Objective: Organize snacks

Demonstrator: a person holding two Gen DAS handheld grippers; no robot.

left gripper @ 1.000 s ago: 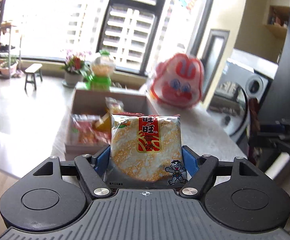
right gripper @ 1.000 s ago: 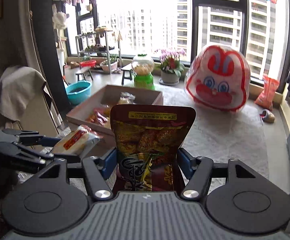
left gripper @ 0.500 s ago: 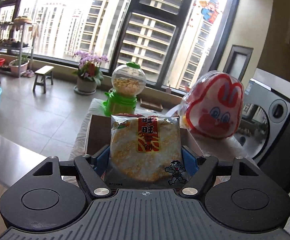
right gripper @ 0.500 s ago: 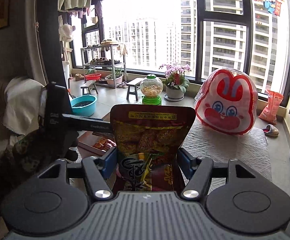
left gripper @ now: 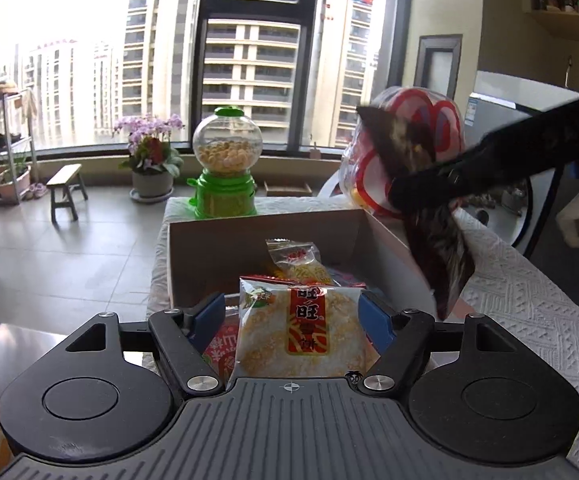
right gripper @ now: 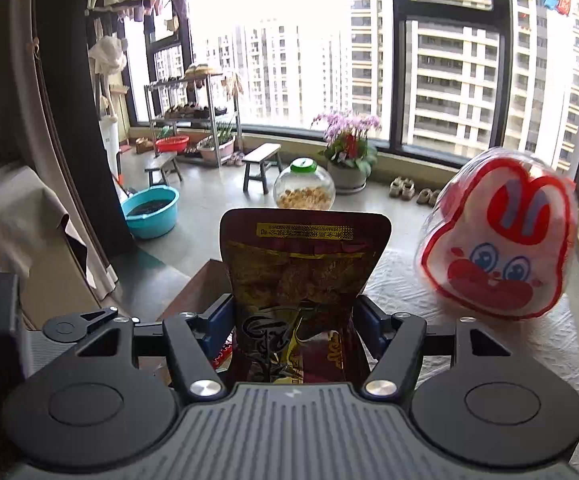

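Note:
My left gripper is shut on a clear rice cracker packet with a red label, held over the near end of a cardboard box that holds several snack packets. My right gripper is shut on a dark red snack pouch, held upright above the box's right side. In the left wrist view the right gripper and its pouch hang over the box's right wall. The box edge shows behind the pouch.
A red rabbit-shaped bag stands on the white patterned tablecloth right of the box. A green candy dispenser stands behind the box. A potted orchid, a stool and a blue basin are on the floor beyond.
Both grippers have moved forward over the box. The left gripper tilted down, so the box interior now shows. The right gripper with its pouch has come into the left wrist view.

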